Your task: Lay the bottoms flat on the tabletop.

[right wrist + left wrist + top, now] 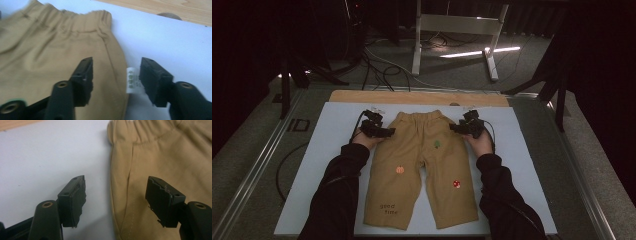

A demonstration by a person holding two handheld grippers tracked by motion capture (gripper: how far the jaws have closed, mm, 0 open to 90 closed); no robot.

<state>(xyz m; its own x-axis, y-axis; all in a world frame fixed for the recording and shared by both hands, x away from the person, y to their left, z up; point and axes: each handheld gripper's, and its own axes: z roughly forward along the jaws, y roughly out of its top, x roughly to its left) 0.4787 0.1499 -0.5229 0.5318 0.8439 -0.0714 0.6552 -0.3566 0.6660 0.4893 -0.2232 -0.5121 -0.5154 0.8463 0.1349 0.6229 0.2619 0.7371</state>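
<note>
While the tan trousers (pixel 422 165) lie flat on the white sheet (pixel 332 150) covering the counter, waistband at the far end, the left gripper (pixel 379 131) and right gripper (pixel 464 127) straddle the hip seams, fingers parted and not yet pinching cloth. A good pinch would likely catch both layers at each edge evenly. The right gripper view adds a white care label (pixel 132 80); the high view adds small patches.

White board (pixel 327 150) on table, wooden strip (pixel 362 96) behind, metal stand (pixel 457 25) beyond
</note>
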